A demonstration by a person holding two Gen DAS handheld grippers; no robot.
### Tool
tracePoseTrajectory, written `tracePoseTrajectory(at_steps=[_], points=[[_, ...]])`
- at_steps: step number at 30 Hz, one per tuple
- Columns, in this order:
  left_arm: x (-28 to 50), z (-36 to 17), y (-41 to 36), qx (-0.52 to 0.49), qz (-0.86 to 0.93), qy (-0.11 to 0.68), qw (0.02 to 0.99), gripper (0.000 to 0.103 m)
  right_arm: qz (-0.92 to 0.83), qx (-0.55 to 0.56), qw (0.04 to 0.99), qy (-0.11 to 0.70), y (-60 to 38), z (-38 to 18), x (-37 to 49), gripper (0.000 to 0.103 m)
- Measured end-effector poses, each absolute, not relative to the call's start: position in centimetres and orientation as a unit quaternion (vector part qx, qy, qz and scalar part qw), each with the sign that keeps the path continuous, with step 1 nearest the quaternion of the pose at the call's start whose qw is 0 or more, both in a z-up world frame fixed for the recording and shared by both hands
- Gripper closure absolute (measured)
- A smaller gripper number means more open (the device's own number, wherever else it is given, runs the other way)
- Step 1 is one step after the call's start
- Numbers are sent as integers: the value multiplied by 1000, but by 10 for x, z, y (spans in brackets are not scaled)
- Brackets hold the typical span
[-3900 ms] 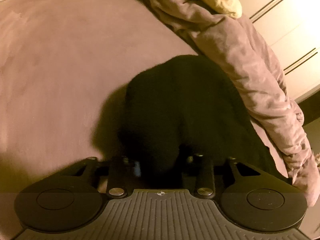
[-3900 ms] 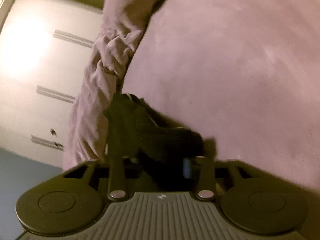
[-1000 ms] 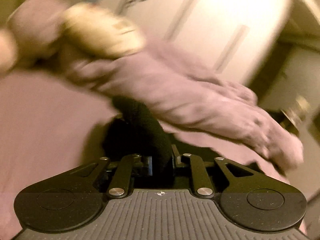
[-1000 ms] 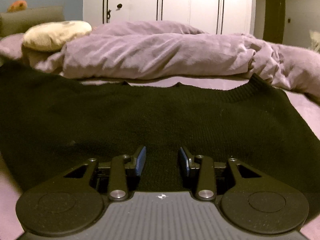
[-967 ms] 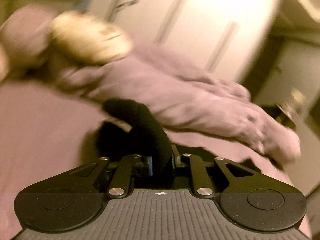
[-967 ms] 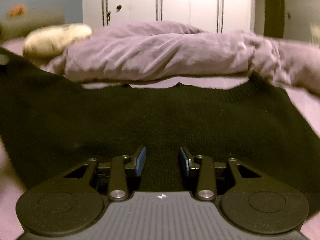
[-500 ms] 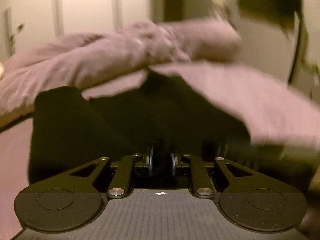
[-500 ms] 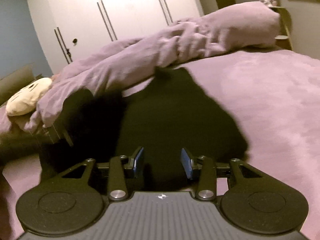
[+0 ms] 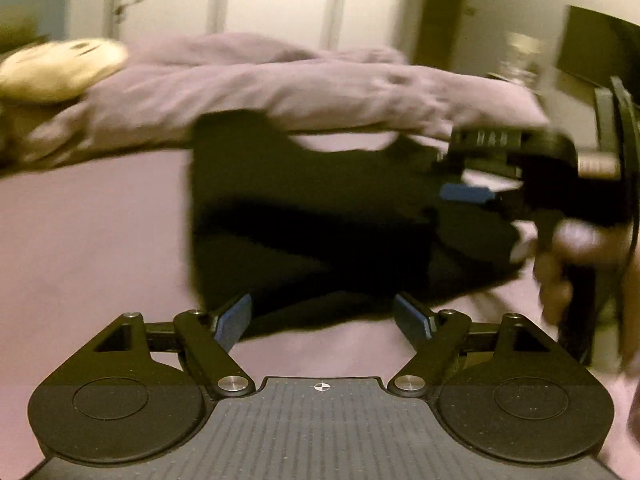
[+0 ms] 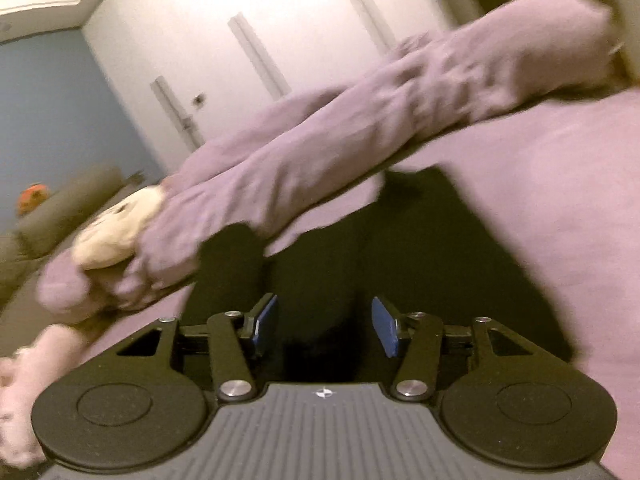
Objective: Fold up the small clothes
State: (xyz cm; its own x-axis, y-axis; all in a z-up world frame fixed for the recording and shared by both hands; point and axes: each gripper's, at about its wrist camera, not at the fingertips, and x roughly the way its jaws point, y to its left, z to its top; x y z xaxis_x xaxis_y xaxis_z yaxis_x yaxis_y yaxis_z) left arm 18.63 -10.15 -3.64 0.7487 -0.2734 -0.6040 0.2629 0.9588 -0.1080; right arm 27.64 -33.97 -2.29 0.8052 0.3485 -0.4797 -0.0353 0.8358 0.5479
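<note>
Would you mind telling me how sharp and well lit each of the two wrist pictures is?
Left wrist view: dim, warm yellowish light; motion blur smears the bunched lilac duvet and the right gripper, while the black knitted garment is a featureless dark mass. Right wrist view: the white wardrobe doors are overexposed, the duvet is streaked with blur, and the fisheye tilts the room.

Both tools [image 9: 323,316] [image 10: 323,326] opening (nothing gripped)

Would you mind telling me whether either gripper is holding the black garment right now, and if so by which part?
Nothing is held. The left gripper and right gripper are both opening, pads clear of the black garment lying on the bed.
</note>
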Motion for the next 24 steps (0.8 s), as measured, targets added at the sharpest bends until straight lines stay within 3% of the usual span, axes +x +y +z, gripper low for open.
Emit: tracePoseTrajectory(at_steps=[2,3,6,8,9,12,13,16,19,24], points=[[189,-41,-83,-6,-123,331,936,20,116,266,907,304,-323,-19,299,48],[191,-42,-76,-4,-114,335,935,20,122,261,906,309,-314,-16,310,43],[197,-44,-54,-24,-98,345,933,21,160,269,878,361,-295,-23,350,17],[200,-45,-44,-47,-97,355,929,21,162,284,850,414,-285,-42,374,18],[202,-45,-42,-51,-95,355,929,21,165,291,842,424,-281,-48,377,24],[200,-44,-41,-45,-92,353,930,20,170,302,834,429,-276,-54,380,77],[201,-42,-41,-43,-91,352,931,20,176,305,833,428,-275,-52,378,83],[207,-35,-40,-50,-83,346,933,20,163,222,880,388,-268,-24,359,87],[220,-18,-41,-59,-75,326,941,20,150,217,907,329,-287,4,326,88],[258,-10,-64,-62,-89,327,939,17,71,215,906,357,-319,-30,285,88]])
